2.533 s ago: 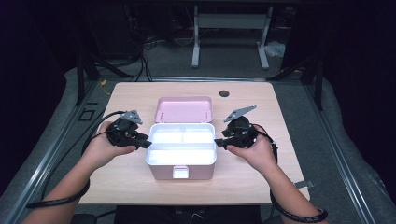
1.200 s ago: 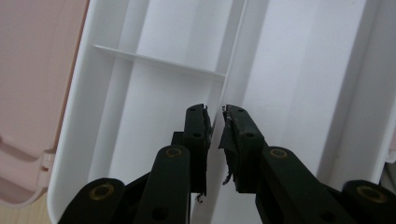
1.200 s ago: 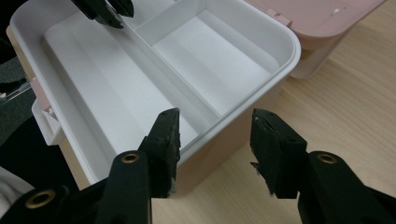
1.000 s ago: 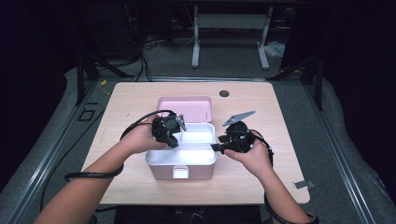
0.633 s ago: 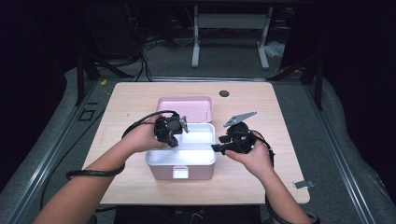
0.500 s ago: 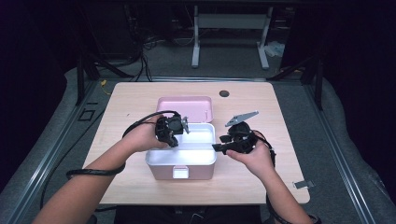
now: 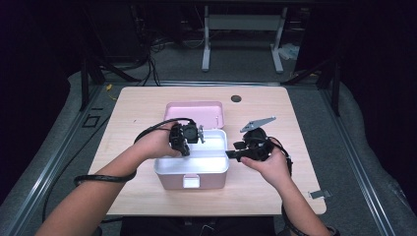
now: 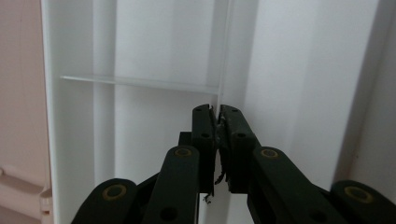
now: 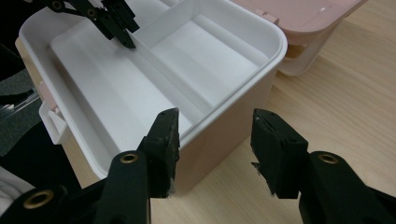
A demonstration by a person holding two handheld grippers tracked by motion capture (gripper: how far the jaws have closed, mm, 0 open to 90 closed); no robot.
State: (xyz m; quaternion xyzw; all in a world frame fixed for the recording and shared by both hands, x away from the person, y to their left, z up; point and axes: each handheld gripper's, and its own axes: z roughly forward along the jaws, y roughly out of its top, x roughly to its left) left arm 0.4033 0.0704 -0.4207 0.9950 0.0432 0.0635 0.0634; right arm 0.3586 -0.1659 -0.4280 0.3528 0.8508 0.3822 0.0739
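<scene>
- The box [image 7: 193, 164], pink with a white inner tray [image 9: 154, 70], sits open at the middle of the counter [image 7: 305, 142], its latch side toward the person.
- Its pink lid [image 7: 194, 112] lies back flat on the counter behind it.
- The left gripper [image 7: 187, 138] reaches down into the tray; its jaws have just been closing and now pinch the thin white divider [image 8: 219, 70] that runs along the tray.
- The right gripper [image 9: 215, 140] straddles the box's right wall, one jaw inside the rim and one outside, gaps showing on both sides, so it is open and not yet clamping.
- Judging by this, opening is done and the tray is gripped; lifting it out appears to be what is left.
- Around: a small dark disc [image 7: 236, 98] near the far edge, well apart. Nothing blocks the tray's way up; the right gripper's inner jaw sits near its end.
</scene>
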